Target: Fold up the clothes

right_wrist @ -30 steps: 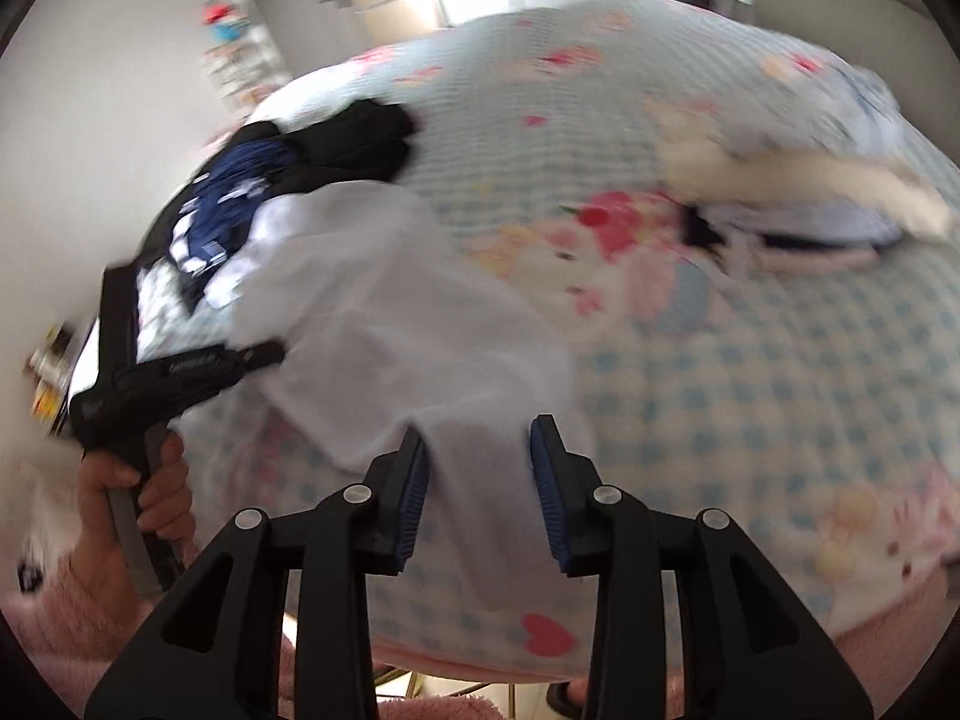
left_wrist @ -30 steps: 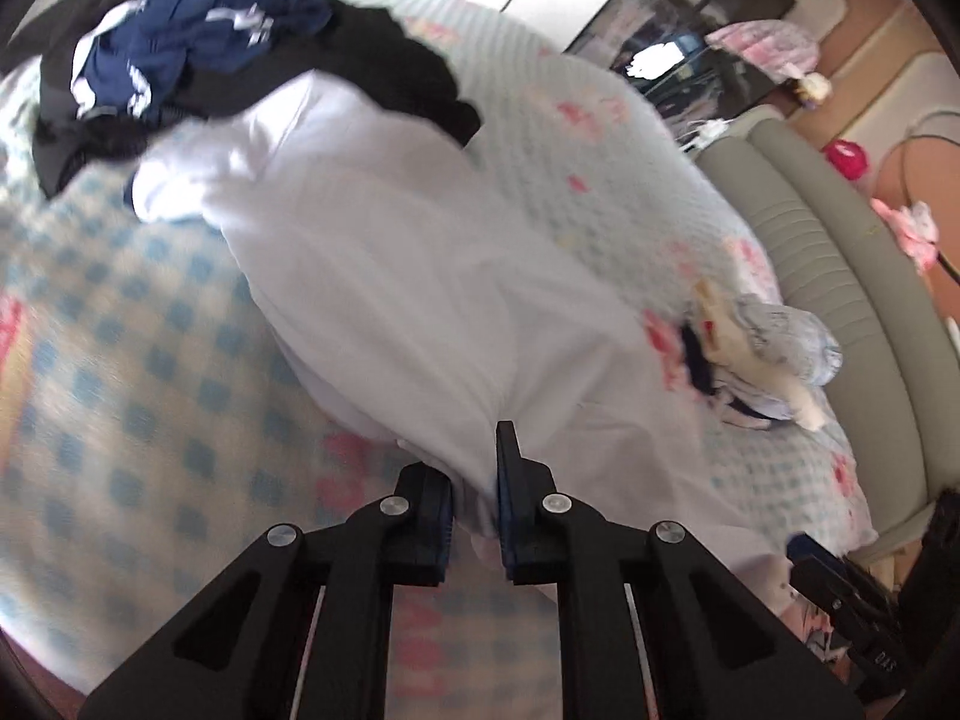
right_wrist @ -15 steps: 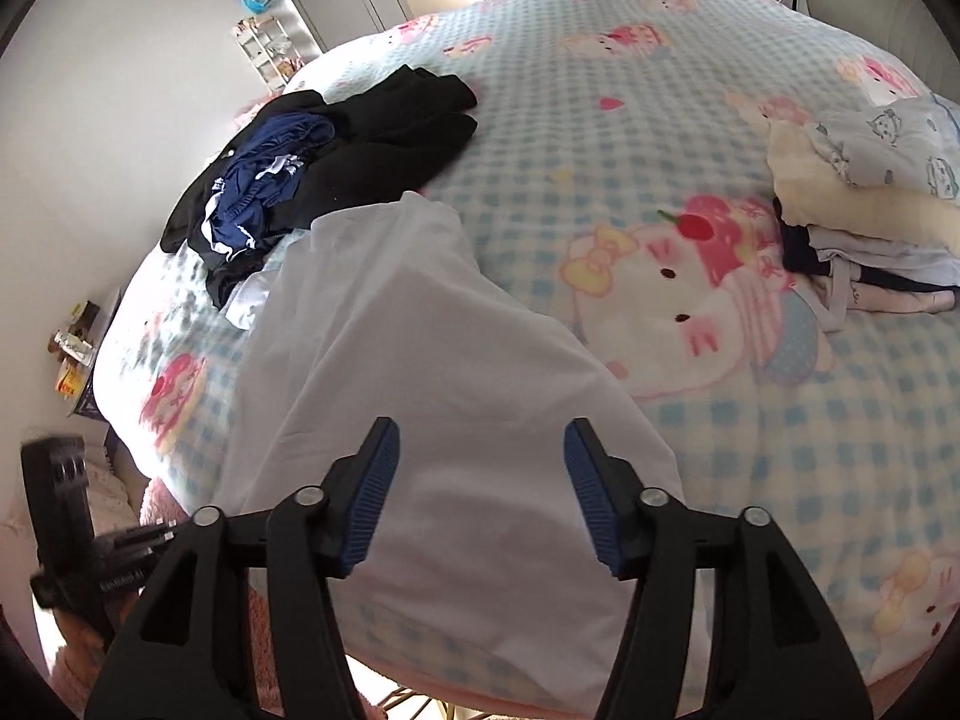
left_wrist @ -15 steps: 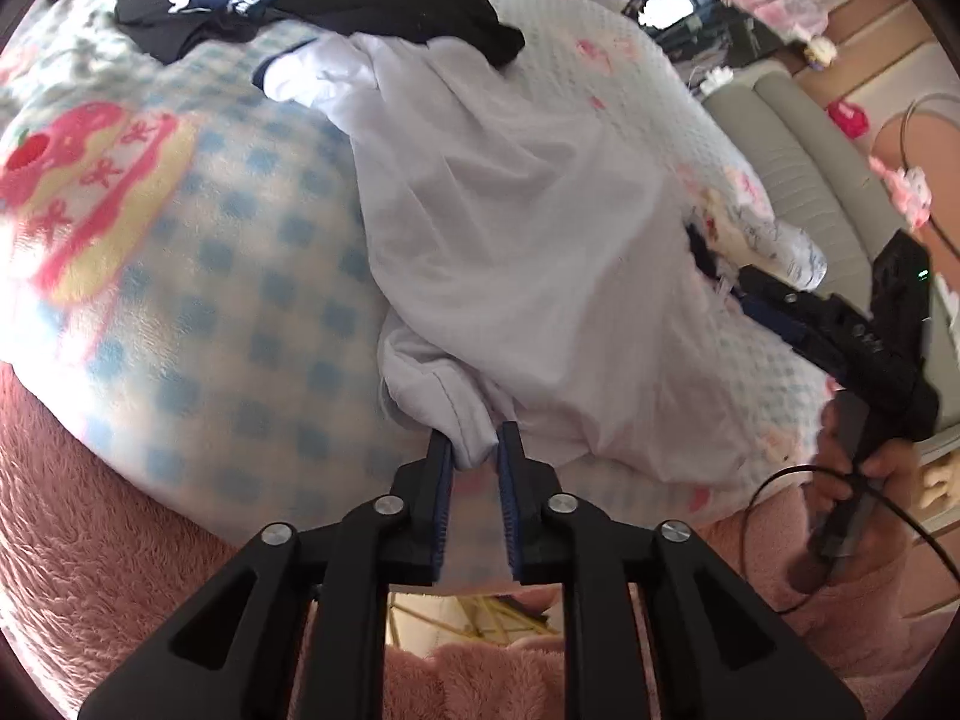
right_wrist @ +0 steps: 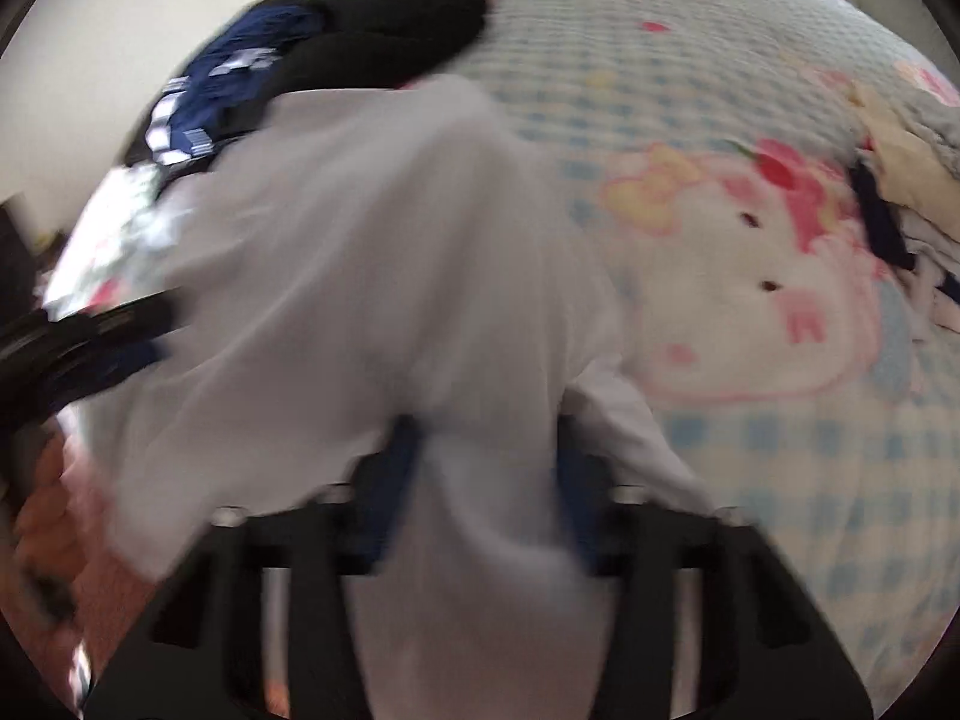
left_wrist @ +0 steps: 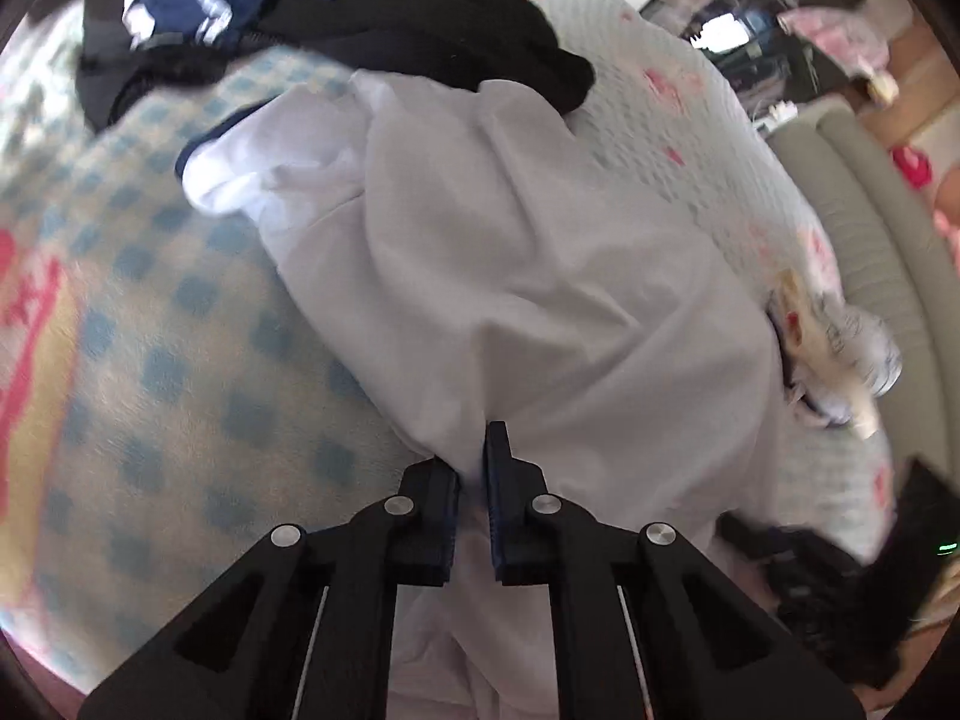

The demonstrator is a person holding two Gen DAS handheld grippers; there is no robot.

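left tongs [left_wrist: 472, 480] pinching white garment [left_wrist: 528, 276]; right tongs [right_wrist: 486, 480] spread, garment between | bed [right_wrist: 750, 462]

The picture is blurry. A white shirt [right_wrist: 384, 252] covers the middle and hangs down between the two blue fingers [right_wrist: 390, 480] of the right hand-held gripper [right_wrist: 489, 480], which stand apart. Dark clothes [right_wrist: 372, 42] lie at the upper left on the bed [right_wrist: 750, 90]. Folded clothes [right_wrist: 906, 192] sit at the right edge.

Right claw [right_wrist: 486, 480] blurred, half-hidden behind white garment [right_wrist: 372, 252]
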